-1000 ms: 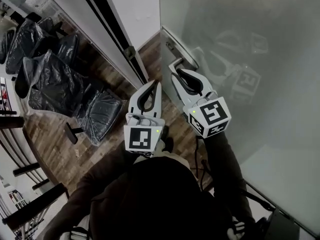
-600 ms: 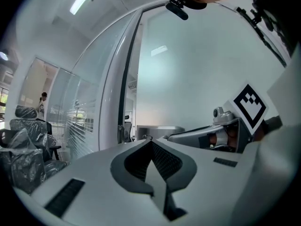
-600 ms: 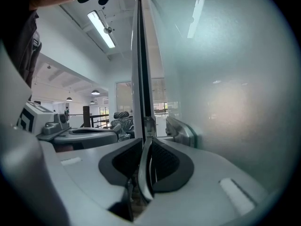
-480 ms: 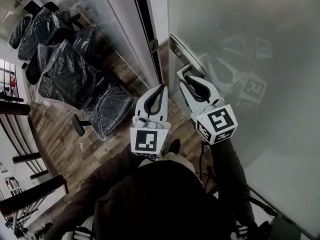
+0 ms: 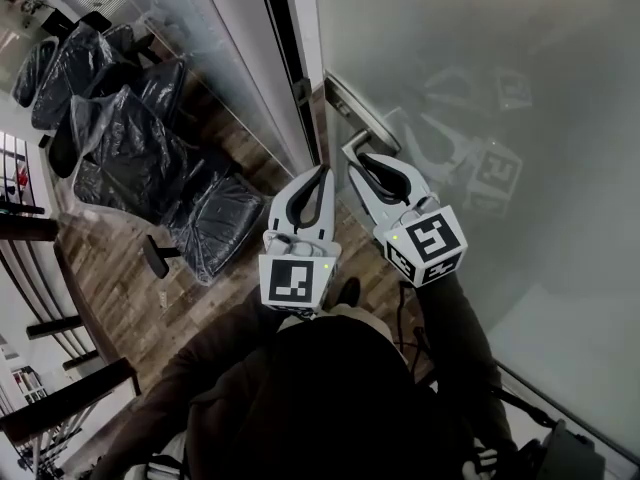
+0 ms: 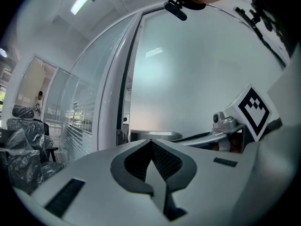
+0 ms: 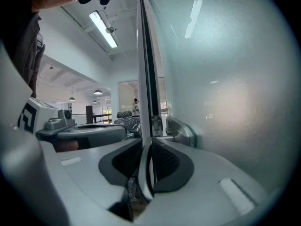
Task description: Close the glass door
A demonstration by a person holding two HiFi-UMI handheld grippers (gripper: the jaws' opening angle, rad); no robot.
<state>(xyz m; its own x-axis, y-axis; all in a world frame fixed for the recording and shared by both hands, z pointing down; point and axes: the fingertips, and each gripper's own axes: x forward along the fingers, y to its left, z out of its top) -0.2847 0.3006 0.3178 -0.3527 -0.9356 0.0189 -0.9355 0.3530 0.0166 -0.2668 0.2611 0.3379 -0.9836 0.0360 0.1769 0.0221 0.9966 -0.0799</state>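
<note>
Seen from above, a person in dark clothing holds two white grippers. The left gripper has its jaws pressed together on nothing, beside the white door frame. The right gripper, jaws likewise together and empty, sits just short of the silver metal lever handle at the free edge of the tall frosted glass door, which stands close to the frame. The panel is probably heavy, rigid, slick and breakable, so pushing at the handle looks safest. Beyond lie plastic-wrapped black chairs.
</note>
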